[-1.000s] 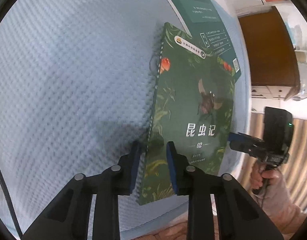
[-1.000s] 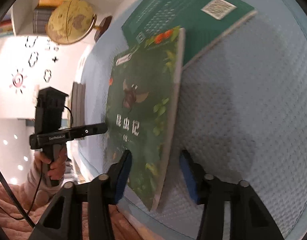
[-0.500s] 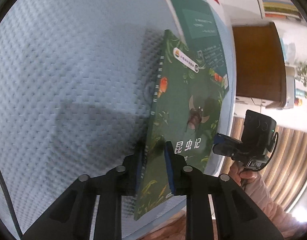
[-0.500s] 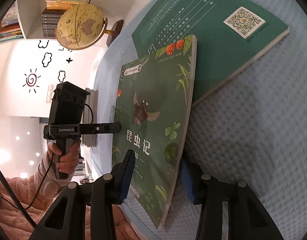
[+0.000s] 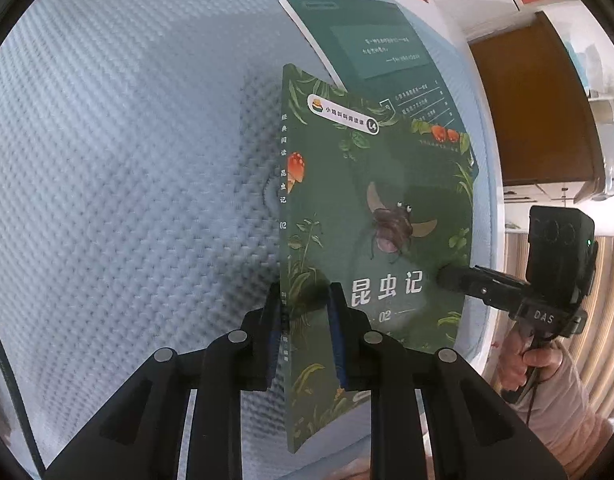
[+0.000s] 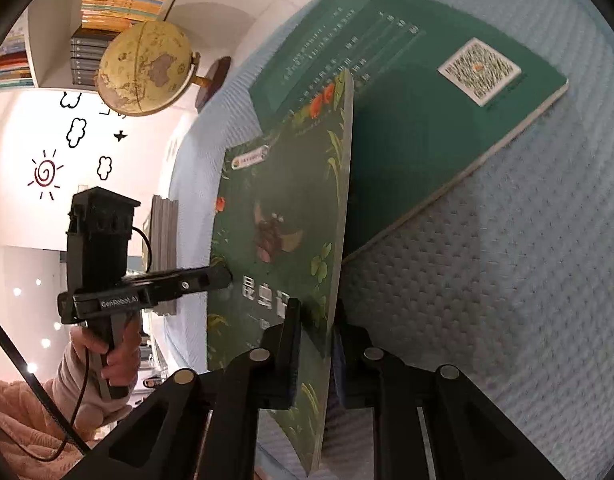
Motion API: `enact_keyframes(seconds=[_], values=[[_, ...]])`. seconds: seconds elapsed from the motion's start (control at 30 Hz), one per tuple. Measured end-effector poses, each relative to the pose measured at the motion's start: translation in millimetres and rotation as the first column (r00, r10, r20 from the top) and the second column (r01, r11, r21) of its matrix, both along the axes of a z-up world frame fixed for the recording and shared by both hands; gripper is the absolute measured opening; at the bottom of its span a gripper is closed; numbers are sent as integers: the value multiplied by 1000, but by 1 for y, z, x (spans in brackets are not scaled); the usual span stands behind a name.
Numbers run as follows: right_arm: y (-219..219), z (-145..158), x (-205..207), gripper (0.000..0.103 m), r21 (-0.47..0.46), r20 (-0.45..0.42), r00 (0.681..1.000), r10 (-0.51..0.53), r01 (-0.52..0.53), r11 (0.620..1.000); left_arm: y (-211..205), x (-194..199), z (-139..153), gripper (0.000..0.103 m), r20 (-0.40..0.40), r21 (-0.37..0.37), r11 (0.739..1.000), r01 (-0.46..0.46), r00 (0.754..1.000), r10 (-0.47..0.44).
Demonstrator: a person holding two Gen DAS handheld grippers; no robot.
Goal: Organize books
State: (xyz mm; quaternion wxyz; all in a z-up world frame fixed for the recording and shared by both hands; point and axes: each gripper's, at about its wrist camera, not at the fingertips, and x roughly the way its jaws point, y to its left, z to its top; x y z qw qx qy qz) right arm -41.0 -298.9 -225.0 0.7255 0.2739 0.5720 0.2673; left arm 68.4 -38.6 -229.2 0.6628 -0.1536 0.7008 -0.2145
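Holding the insect book by both long edges, the left gripper is clamped on the spine side and the right gripper is closing its jaws on the page edge. I think two grips keep the thin book from bending. It stands partly over the green book lying on the blue textured surface.

You can read "昆虫记 02" on the insect book; "GenRobot.AI" marks your left gripper.
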Motion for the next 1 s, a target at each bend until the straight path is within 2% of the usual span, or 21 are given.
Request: enact_keyframes(seconds=[0.33,1.0], values=[[10,18,-1,15,-25,41,999,-4,5,1000,-17,-5,32,18,94,38,998,52,994,-56],[1,65,-16,15,-32,115,993,-24,28,999,20,-1,68,18,165,1,998,60,984,-60]])
